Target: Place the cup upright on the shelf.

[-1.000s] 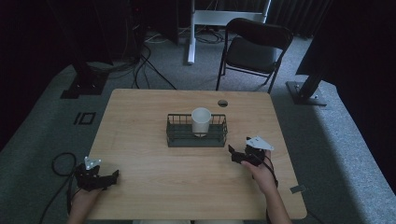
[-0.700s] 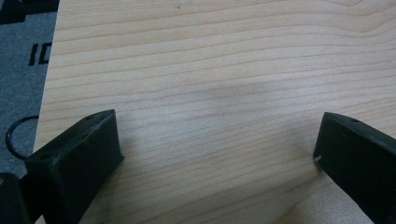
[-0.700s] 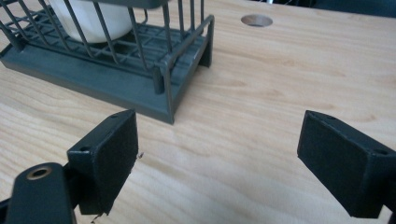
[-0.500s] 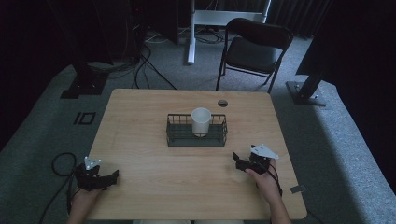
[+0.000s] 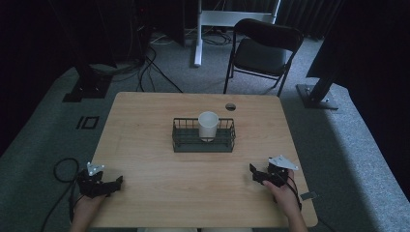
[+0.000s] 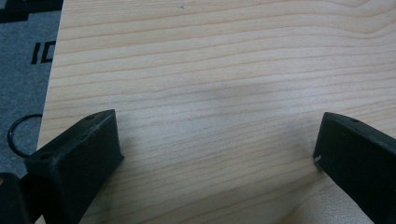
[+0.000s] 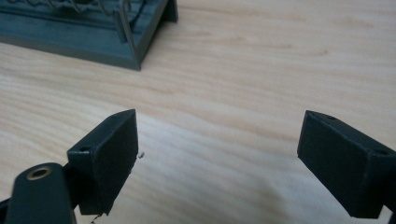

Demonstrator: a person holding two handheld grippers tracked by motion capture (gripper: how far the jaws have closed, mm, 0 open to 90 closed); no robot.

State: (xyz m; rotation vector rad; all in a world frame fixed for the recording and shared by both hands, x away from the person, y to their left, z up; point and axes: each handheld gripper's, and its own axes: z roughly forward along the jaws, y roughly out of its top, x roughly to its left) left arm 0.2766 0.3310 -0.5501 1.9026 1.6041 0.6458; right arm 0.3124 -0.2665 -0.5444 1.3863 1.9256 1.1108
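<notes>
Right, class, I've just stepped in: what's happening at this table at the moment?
A person sits at a wooden table with a two-jaw gripper in each hand. The left gripper rests near the table's near left corner and the right gripper near its near right edge. Both have their jaws wide apart with nothing between them. In the middle stands a dark wire basket with a white cup upright inside it. Neither gripper touches the basket or cup.

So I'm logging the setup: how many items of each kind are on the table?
White paper cup: 1
Dark wire basket: 1
Black two-jaw grippers, left and right: 2
Total: 4
</notes>
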